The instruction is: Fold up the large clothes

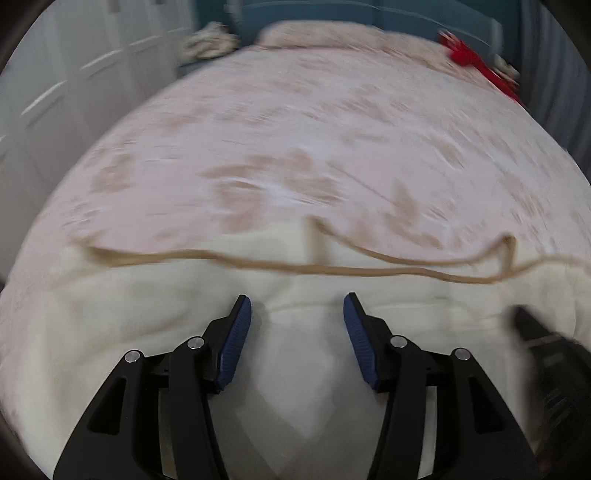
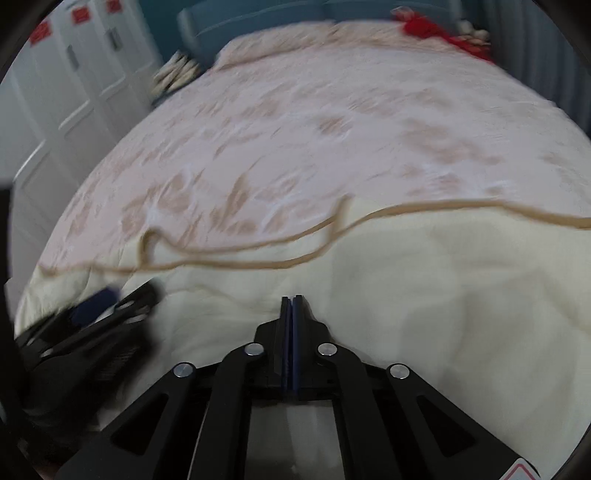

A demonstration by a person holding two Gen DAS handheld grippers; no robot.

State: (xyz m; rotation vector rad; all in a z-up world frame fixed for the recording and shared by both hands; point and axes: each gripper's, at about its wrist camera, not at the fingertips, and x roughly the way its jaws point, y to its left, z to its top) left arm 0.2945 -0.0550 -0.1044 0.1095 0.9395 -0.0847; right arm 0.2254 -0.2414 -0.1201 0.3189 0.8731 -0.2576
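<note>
While the cream blanket (image 1: 155,295) with its tan trimmed edge (image 1: 332,271) lies spread across the near end of the bed (image 1: 295,129), we hold the left tool (image 1: 297,314) over it with fingers spread wide. Our right tool (image 2: 291,301) has its fingers pressed together above the same cloth; whether fabric is pinched between them we cannot tell. A red item (image 2: 439,31) sits near the bed's far corner.

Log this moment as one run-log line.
left gripper: open, over cream fleece blanket | right gripper: shut, nothing visibly gripped | tan-trimmed edge: folded on pink bedspread
</note>
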